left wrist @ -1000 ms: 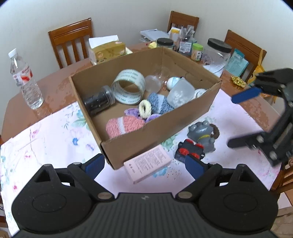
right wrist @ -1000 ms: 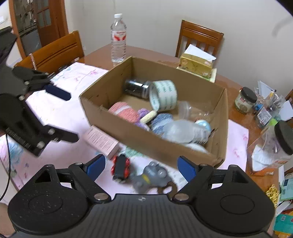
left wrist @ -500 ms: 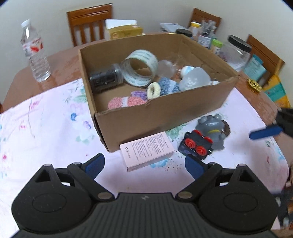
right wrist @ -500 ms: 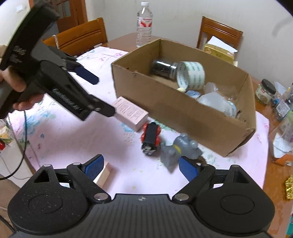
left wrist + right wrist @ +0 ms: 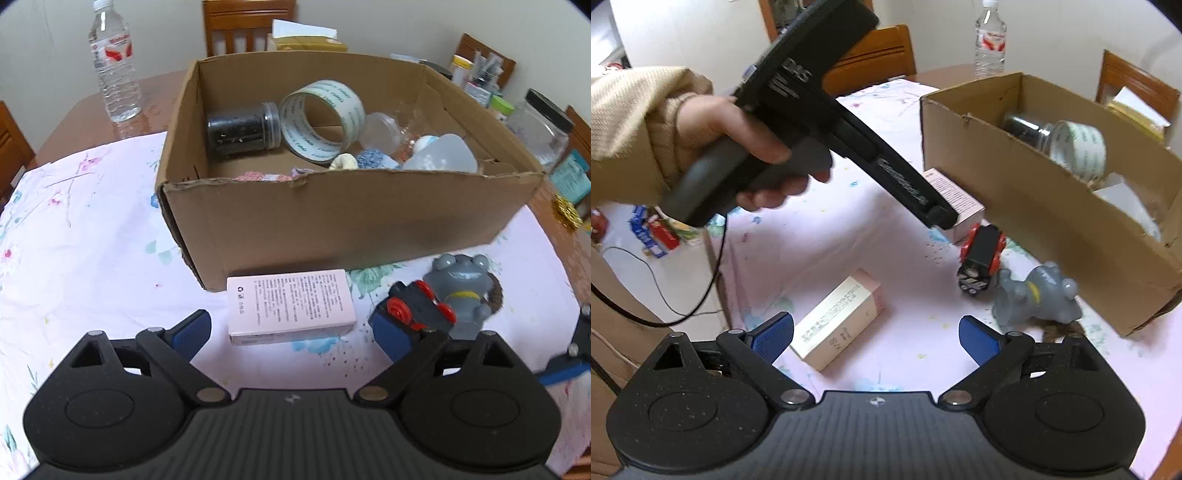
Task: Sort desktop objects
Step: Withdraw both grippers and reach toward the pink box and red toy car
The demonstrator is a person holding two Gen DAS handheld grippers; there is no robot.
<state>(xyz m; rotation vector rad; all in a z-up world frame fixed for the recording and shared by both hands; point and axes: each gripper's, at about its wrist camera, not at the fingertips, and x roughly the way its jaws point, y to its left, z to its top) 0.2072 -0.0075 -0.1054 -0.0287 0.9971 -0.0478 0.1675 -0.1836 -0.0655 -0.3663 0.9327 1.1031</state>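
Pink flowered cloth (image 5: 74,258) covers the near part of a wooden table, with a cardboard box (image 5: 351,225) in the middle of it. Most things appear sorted: a tape roll (image 5: 321,122), dark jar (image 5: 240,129) and soft bits lie inside. Left outside, near the box's front wall, are a pink carton (image 5: 291,306), a toy car (image 5: 417,314) and a grey figure (image 5: 461,288); another carton (image 5: 838,321) lies nearer. The left gripper (image 5: 291,336) is wide open, empty, over the pink carton. The right gripper (image 5: 875,336) is likewise open and empty.

Floral-clothed table (image 5: 74,258), cardboard box (image 5: 351,221)
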